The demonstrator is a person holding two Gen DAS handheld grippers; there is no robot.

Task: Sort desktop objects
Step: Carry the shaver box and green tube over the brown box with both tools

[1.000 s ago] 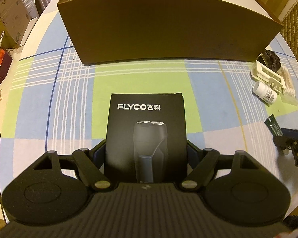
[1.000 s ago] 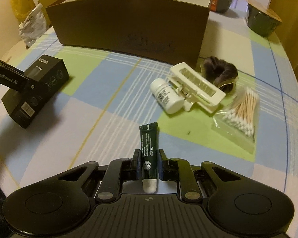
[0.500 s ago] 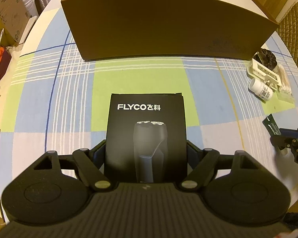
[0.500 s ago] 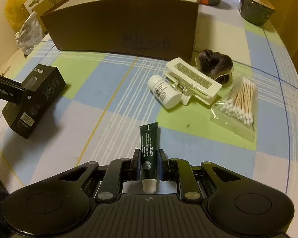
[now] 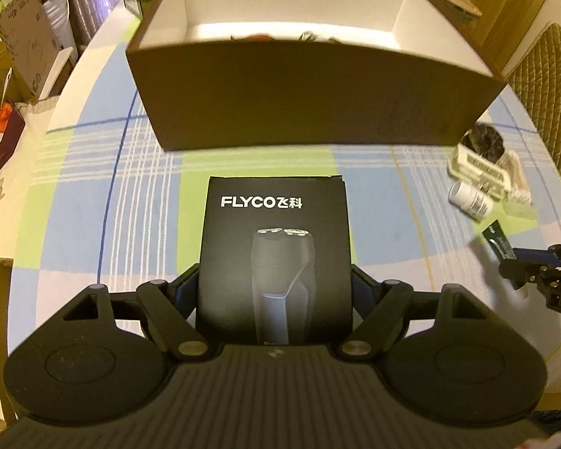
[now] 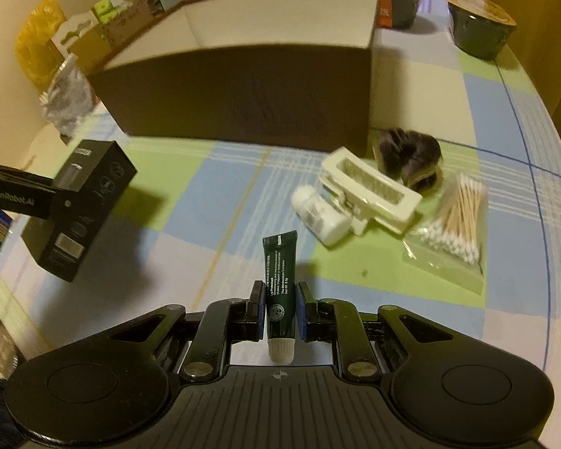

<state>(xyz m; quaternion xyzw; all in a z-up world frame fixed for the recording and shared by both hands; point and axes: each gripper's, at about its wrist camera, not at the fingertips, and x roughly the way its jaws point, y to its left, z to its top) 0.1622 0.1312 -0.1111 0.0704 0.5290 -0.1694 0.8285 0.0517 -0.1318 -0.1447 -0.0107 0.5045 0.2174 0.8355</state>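
Two items are held clear of the checked tablecloth (image 6: pixel 411 310). The left gripper (image 5: pixel 275 288) is clamped on the black FLYCO shaver box (image 5: pixel 276 262), its pads pressed against the box's two sides. The right gripper (image 6: pixel 279 308) is closed on a dark green tube (image 6: pixel 279 284), white cap pointing back toward the camera. The open brown cardboard box (image 5: pixel 310 108) stands beyond both, white-lined. Near its right corner lie a white hair clip (image 6: pixel 374 191), a white pill bottle (image 6: pixel 323 217) touching the clip, a dark scrunchie (image 6: pixel 411 159) and a bag of cotton swabs (image 6: pixel 456 224).
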